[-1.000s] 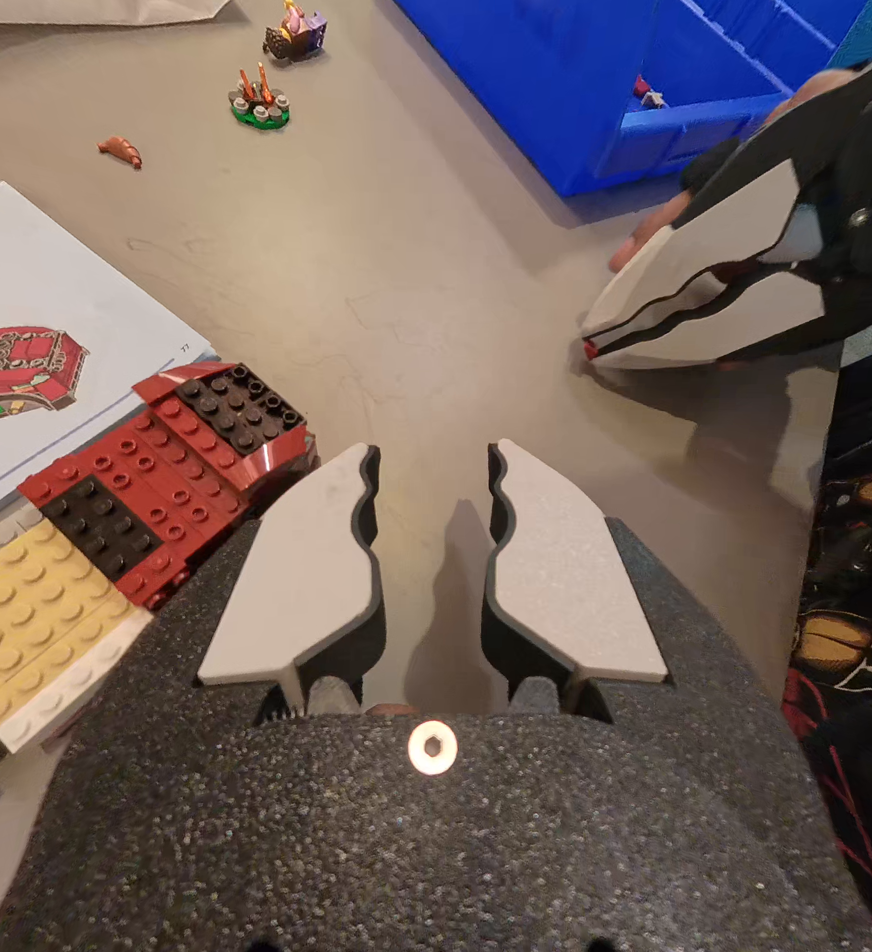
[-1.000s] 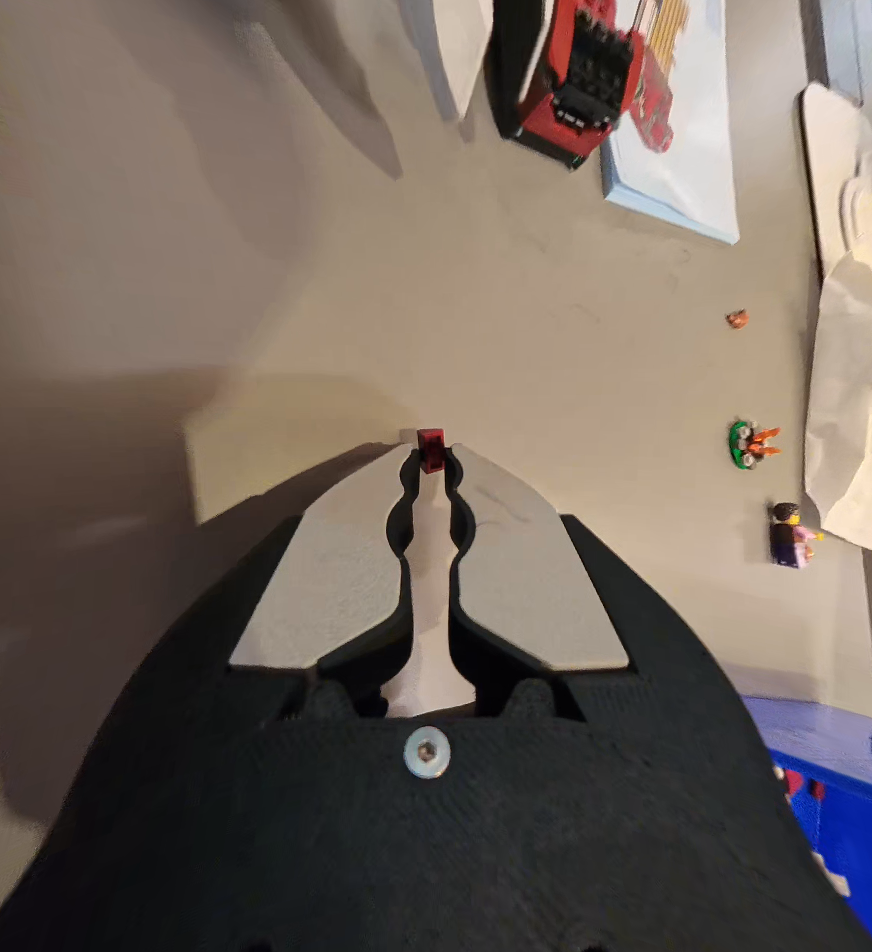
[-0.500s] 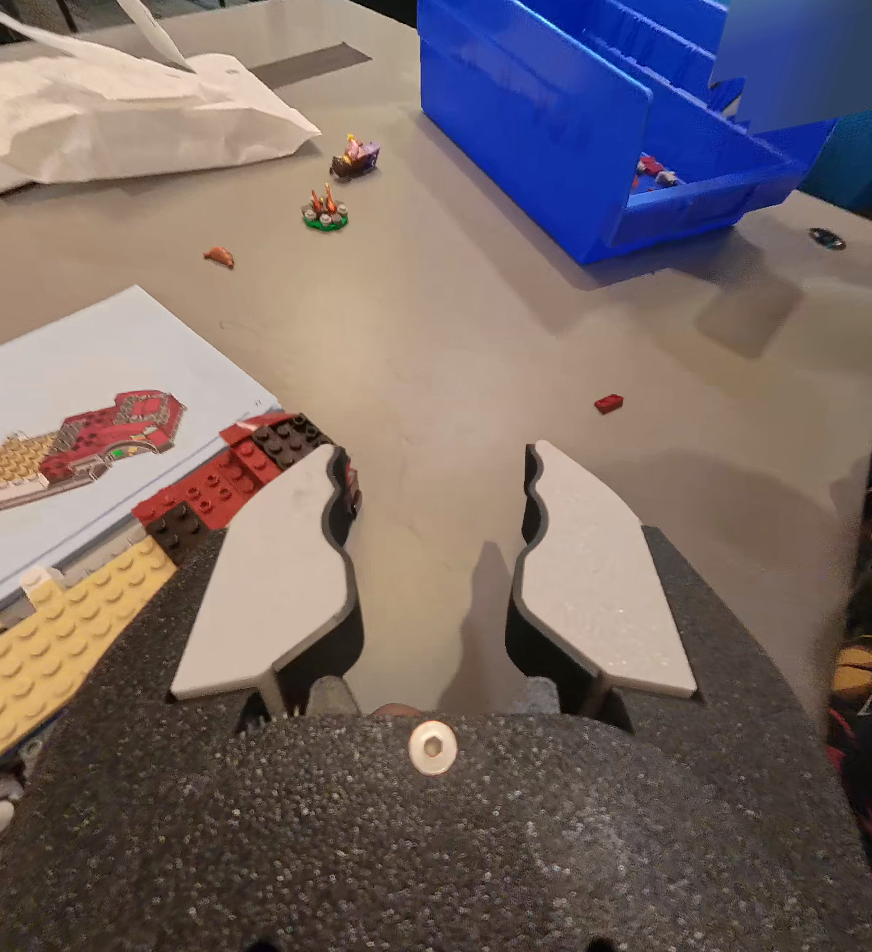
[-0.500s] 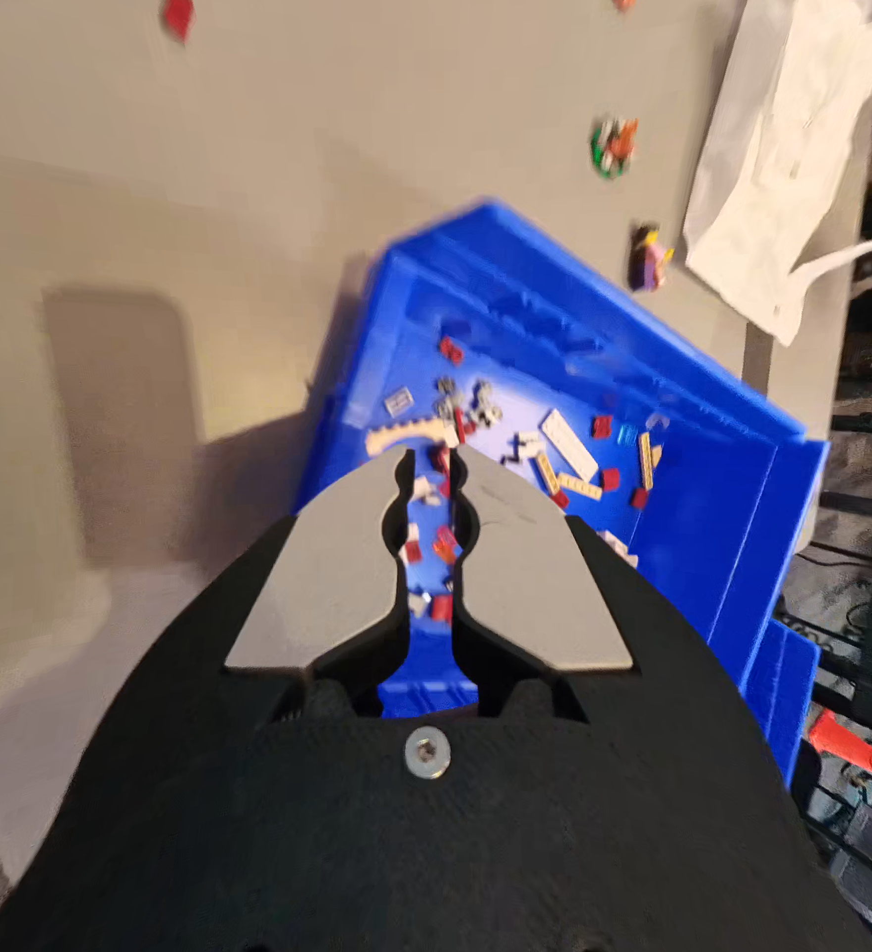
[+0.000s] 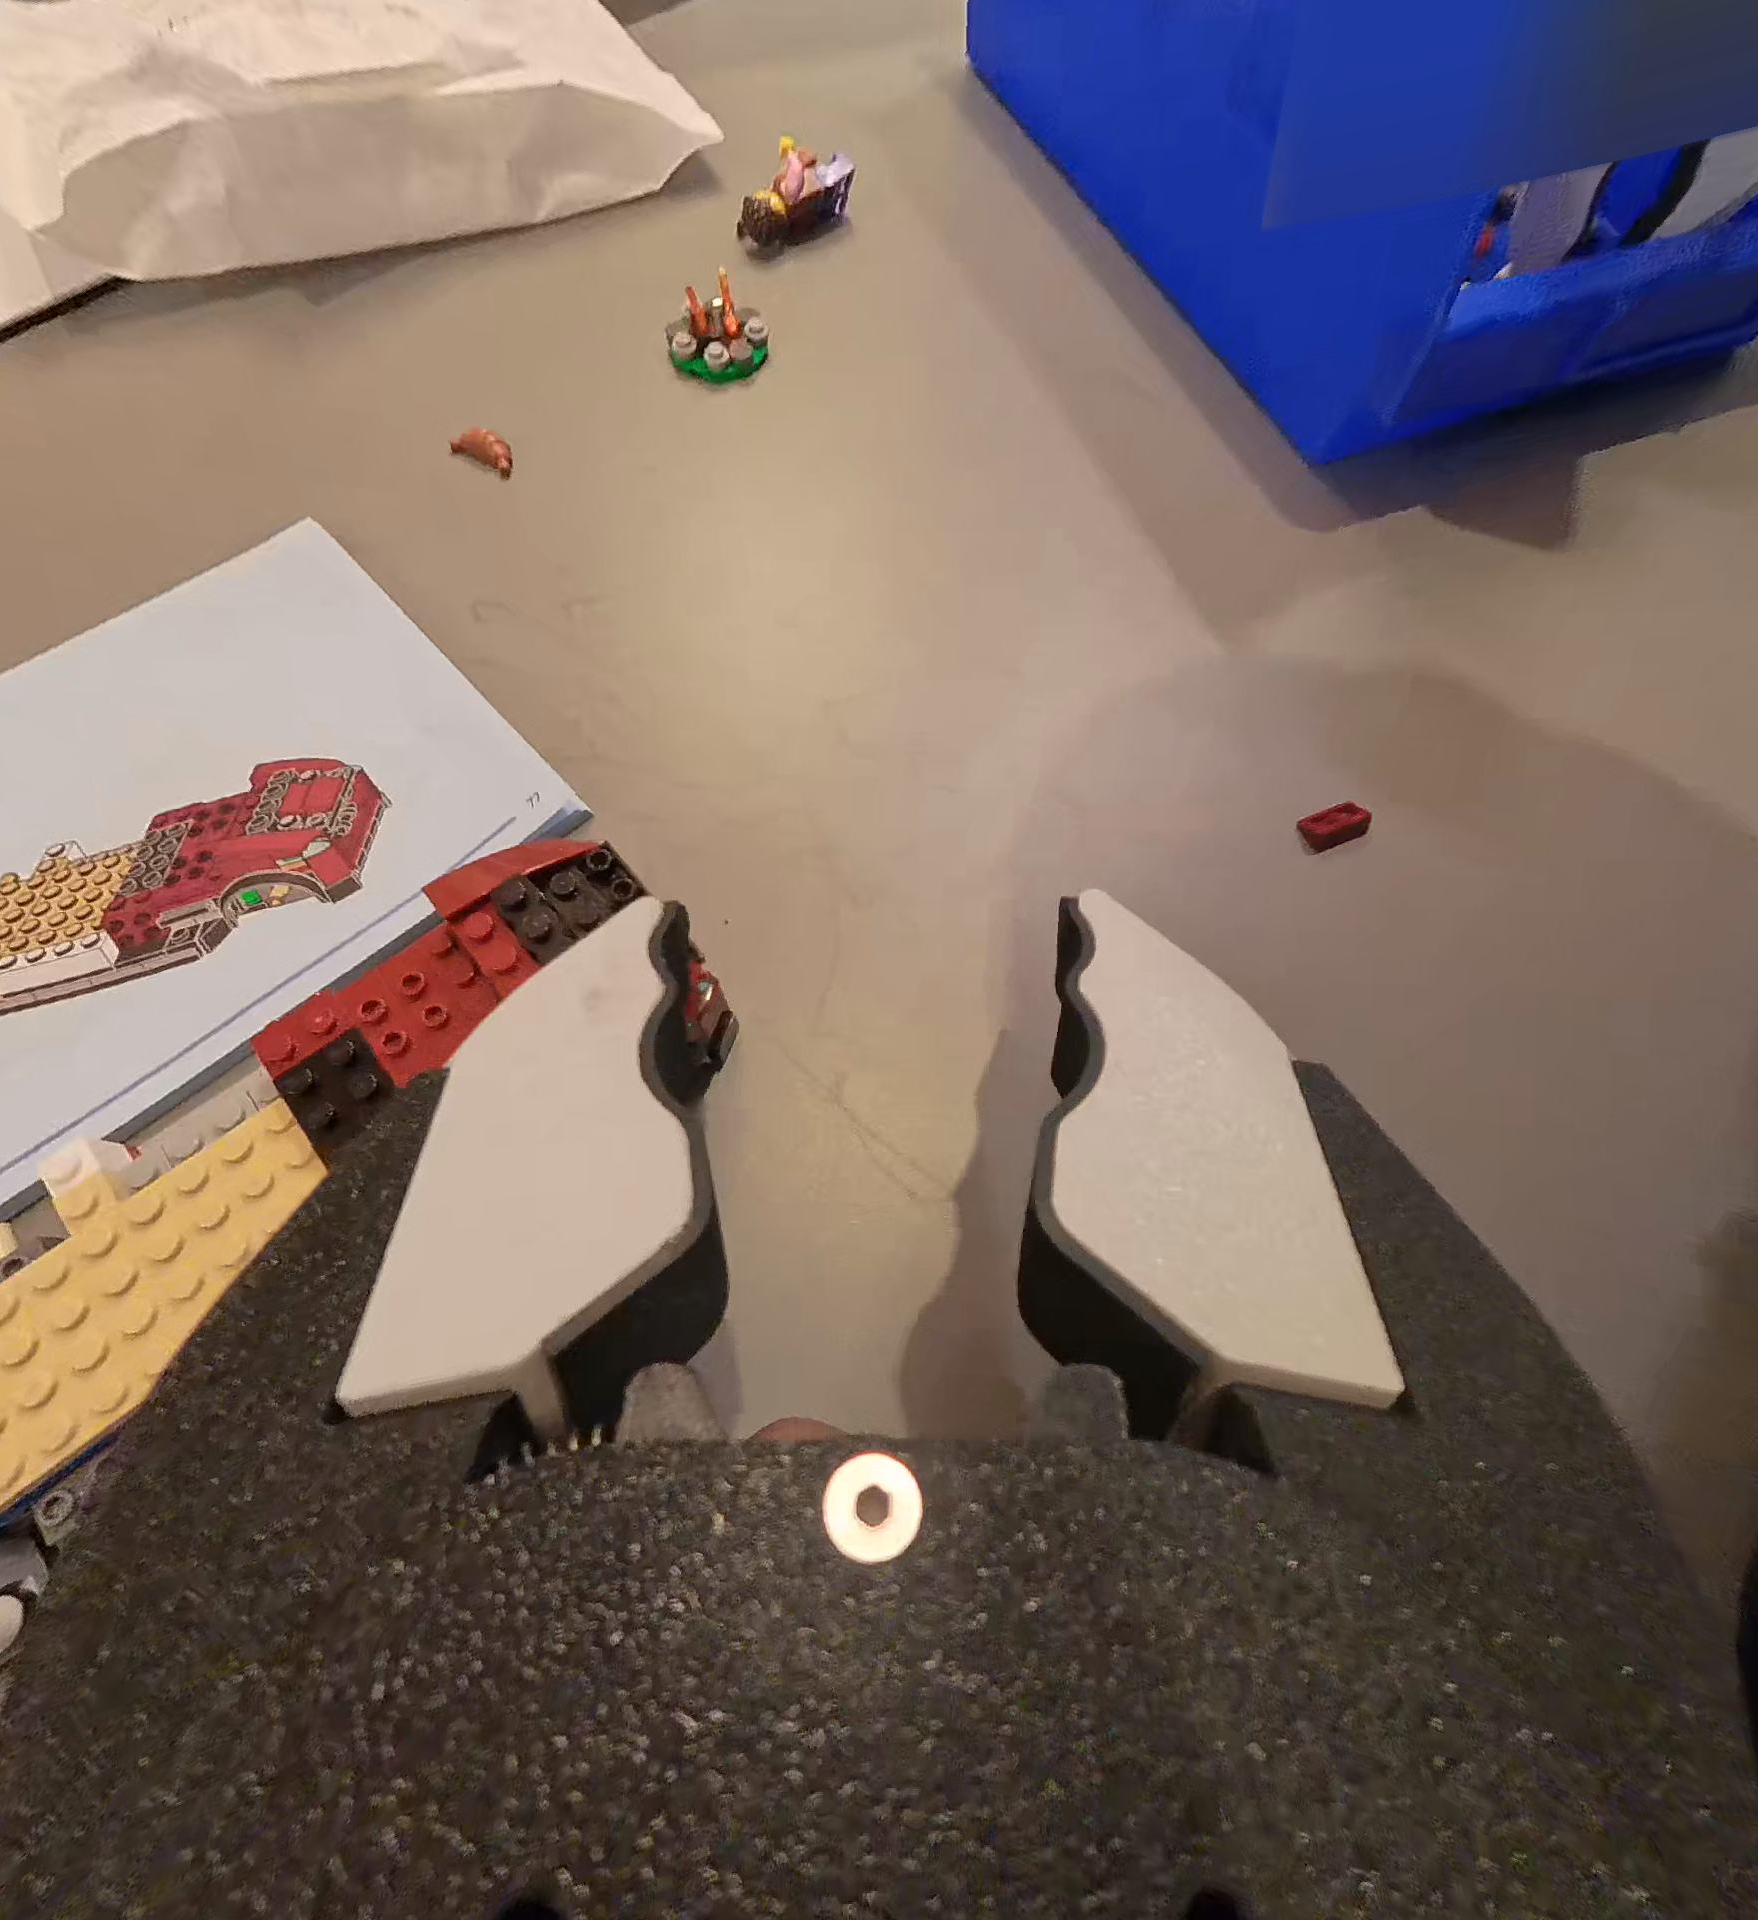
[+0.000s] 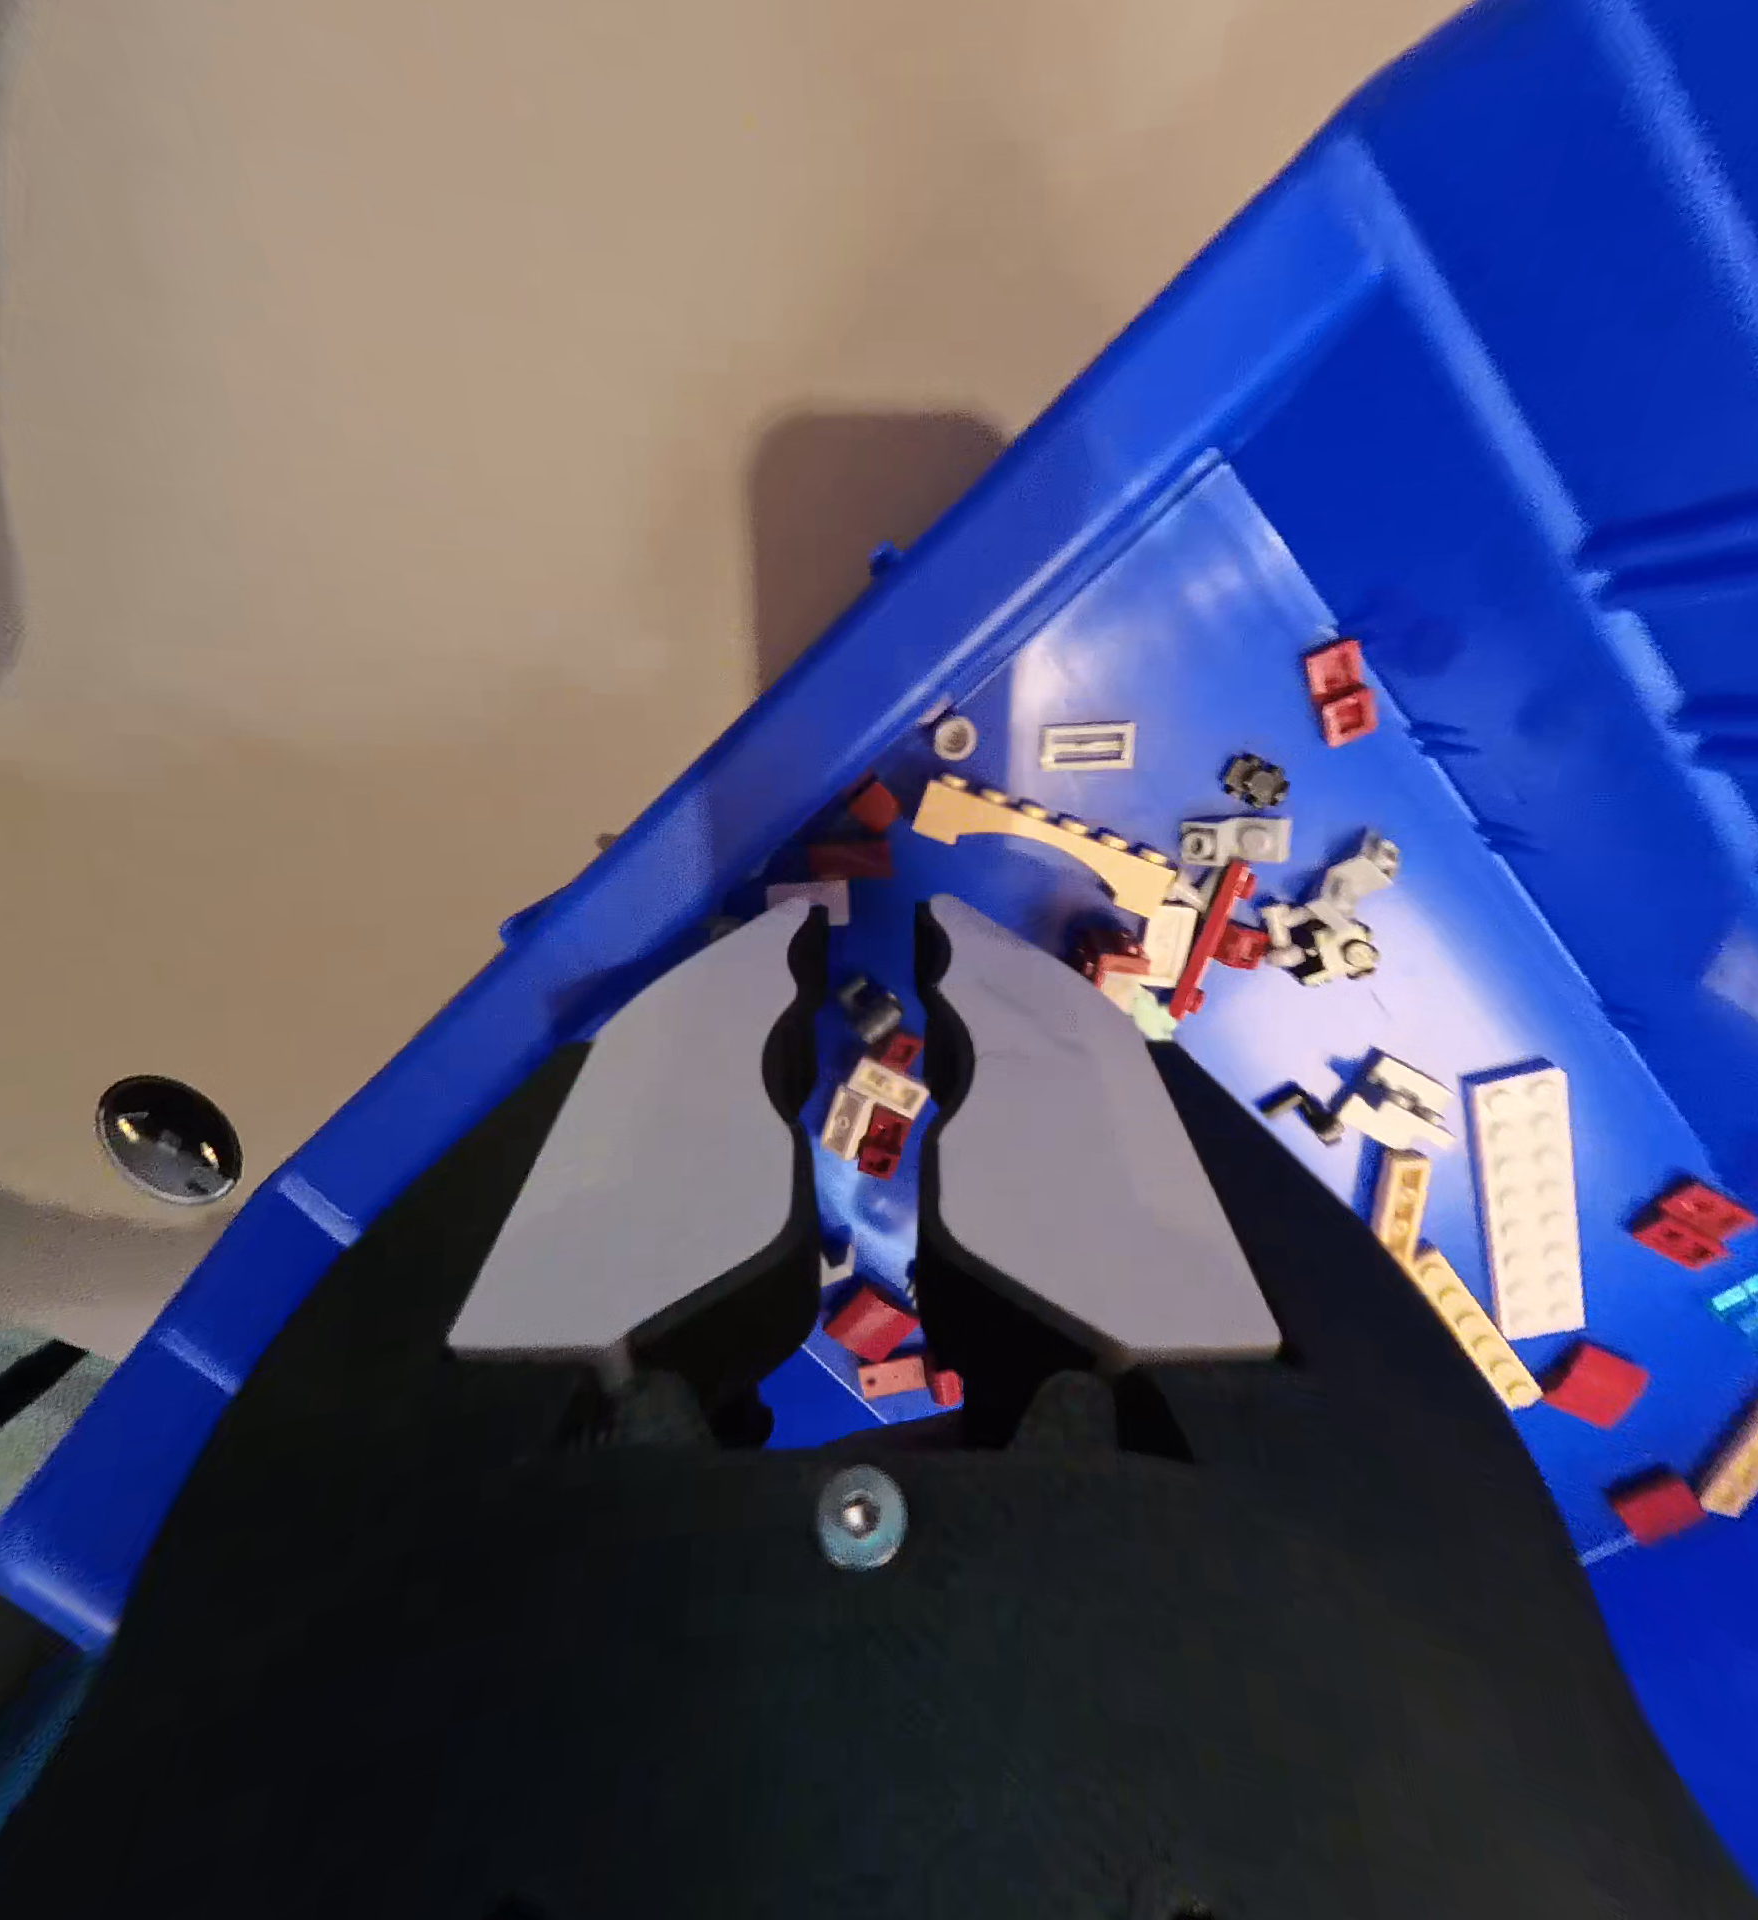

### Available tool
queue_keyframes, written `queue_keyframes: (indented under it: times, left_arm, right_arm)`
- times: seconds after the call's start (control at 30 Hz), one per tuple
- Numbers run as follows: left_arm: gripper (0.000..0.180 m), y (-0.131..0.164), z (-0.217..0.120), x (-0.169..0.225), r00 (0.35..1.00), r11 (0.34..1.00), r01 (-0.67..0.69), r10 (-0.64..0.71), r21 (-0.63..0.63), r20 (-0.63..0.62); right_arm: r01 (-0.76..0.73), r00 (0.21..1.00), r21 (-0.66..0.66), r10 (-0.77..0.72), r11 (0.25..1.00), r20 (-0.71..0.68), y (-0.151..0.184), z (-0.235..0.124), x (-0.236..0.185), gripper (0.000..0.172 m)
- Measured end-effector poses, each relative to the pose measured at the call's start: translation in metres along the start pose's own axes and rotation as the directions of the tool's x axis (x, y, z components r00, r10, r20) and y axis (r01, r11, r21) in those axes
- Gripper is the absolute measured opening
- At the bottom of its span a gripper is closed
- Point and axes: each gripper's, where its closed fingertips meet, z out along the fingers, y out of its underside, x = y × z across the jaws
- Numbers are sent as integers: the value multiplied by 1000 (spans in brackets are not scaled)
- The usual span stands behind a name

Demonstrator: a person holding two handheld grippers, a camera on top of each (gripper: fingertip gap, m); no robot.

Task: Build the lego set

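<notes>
My left gripper is open wide above the grey table, with nothing between its fingers. Its left finger lies over the edge of a dark red, black and tan brick model. A small dark red plate lies loose on the table, ahead and to the right. My right gripper hangs over the blue bin, its fingers a little apart and gripping nothing. Several loose bricks lie on the bin floor below it, among them a tan arch.
An open instruction booklet lies under the model. A white paper bag, a minifigure, a green round piece with flames and a small brown piece lie farther off. The blue bin shows at the back right. A black round fitting sits in the table. One gripper's finger ends stand about 30 centimeters off the other's. From my left tips it is roughly 10 centimeters to the small dark red plate; from my right, 20 centimeters.
My right gripper let go of the small dark red plate, which now lies on the table, and swung over the blue bin. My left gripper opened wider and drew back a little.
</notes>
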Motion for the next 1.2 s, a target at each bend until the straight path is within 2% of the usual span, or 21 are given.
queue_keyframes:
  times: [0.1, 0.27, 0.47, 0.6, 0.97, 1.07, 1.2]
  left_arm:
    - [68, 4, 5, 0, 999, 999, -29, 29, -34, 17]
    - [68, 4, 8, -5, 999, 999, -26, 28, -41, 41]
    - [68, 5, 6, -9, 998, 999, -24, 26, -34, 56]
    - [68, 6, 5, -10, 997, 999, -35, 37, -31, 63]
    - [64, 7, 4, -12, 996, 999, -42, 44, -32, 75]
    - [64, 8, 3, -12, 996, 998, -49, 51, -35, 78]
    - [65, 9, -1, -12, 995, 998, -64, 66, -26, 81]
  right_arm:
    - [32, 998, 1, -32, 999, 54, 0, 6, -5, 17]
    - [53, 996, 28, -55, 998, 69, -1, 13, -4, 19]
    - [61, 998, 41, -61, 997, 3, -6, 15, 6, 19]
    - [78, 996, 0, -78, 997, -48, 2, 11, 12, 23]
    - [110, 993, 58, -107, 992, -46, -10, 15, 9, 25]
    - [97, 995, 67, -94, 993, -44, -10, 15, 9, 17]
    - [79, 995, 14, -78, 997, -70, -4, 12, 11, 16]
